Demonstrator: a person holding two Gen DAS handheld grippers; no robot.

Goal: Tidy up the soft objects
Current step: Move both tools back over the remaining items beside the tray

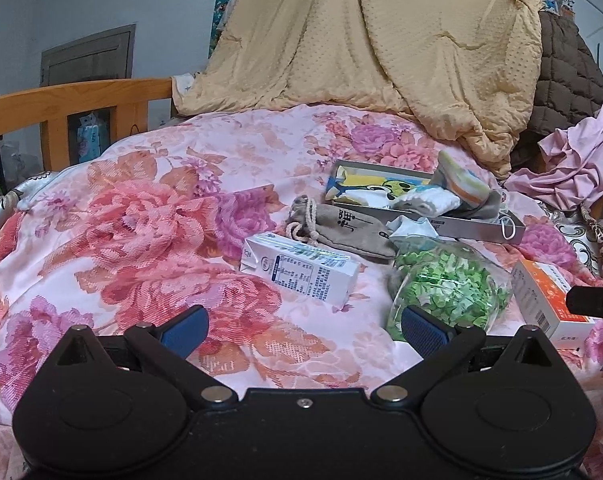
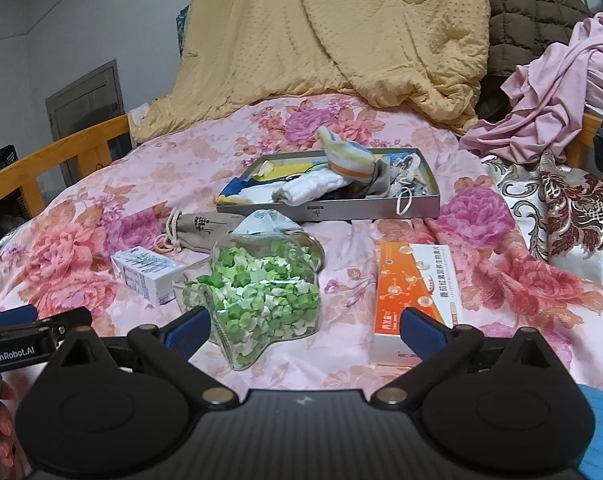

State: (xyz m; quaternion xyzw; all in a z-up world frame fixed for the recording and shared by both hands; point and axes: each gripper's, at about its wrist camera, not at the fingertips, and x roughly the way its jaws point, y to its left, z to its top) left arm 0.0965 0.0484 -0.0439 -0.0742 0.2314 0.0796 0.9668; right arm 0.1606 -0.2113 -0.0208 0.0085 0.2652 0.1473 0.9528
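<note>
Currently both grippers, left (image 1: 304,326) and right (image 2: 306,326), hover w/ fingers apart and empty; soft drawstring pouch (image 1: 341,227) lies on bed beside tray (image 2: 381,206), so reaching past star-filled jar (image 2: 257,292) risks knocking it over.

Soft, even daylight fills the room, somewhat dim and cool, with no hard source to be seen. Shadows are faint: a thin one hugs the carton (image 1: 300,271) at its 5 o'clock side, another lies under the tray (image 2: 333,204). Small glints sit on the clear bag (image 2: 257,280) of green bits. Both fisheye views bend hard at the rim, so the bed rail (image 1: 73,100) curves at 9 o'clock and the corners go black. The quilt (image 1: 381,40) at 12 o'clock stays fairly sharp; the outer edges smear a little.
</note>
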